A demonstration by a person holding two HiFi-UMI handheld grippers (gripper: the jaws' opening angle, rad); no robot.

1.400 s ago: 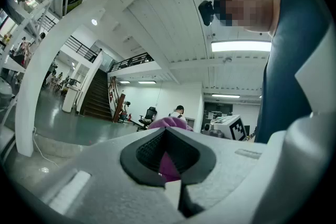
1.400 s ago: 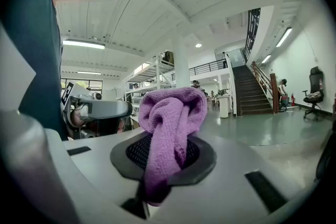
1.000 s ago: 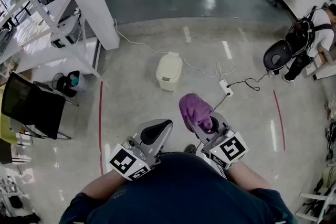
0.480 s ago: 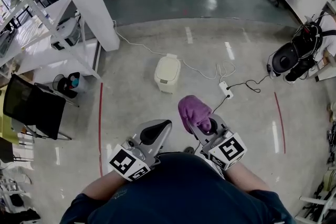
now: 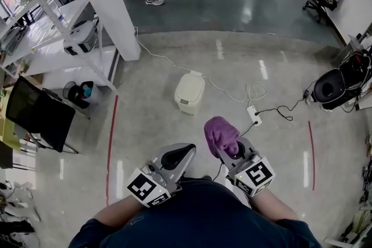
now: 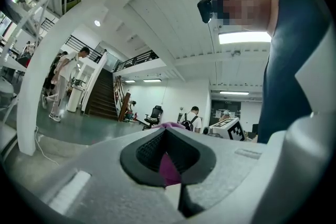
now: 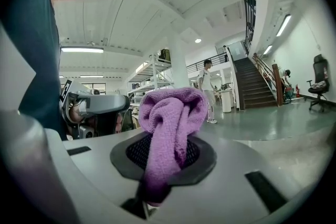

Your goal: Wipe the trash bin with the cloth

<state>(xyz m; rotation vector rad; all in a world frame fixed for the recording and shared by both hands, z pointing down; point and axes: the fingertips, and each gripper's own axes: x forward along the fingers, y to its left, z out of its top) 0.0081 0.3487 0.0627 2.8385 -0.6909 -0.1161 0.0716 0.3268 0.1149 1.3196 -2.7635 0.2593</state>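
The right hand-held gripper [image 5: 232, 148] is clamped on a purple cloth [image 5: 220, 132]. In the right gripper view its jaws press against the fabric from both sides, and the cloth [image 7: 170, 113] bunches up in a rounded wad above the dark pads, with a narrow strip running down between them. The left hand-held gripper [image 5: 181, 151] is held just beside it and apart from the cloth. In the left gripper view its jaws [image 6: 167, 152] are drawn together with nothing gripped; only a sliver of purple shows through the thin slit between the pads. Both are held low in front of the person, above the floor [image 5: 151, 125]. The cream trash bin [image 5: 189, 93], lid down, stands on the floor ahead of the grippers and well apart from them. A white cable [image 5: 168, 58] runs past the bin, and a power strip [image 5: 254, 115] lies to its right.
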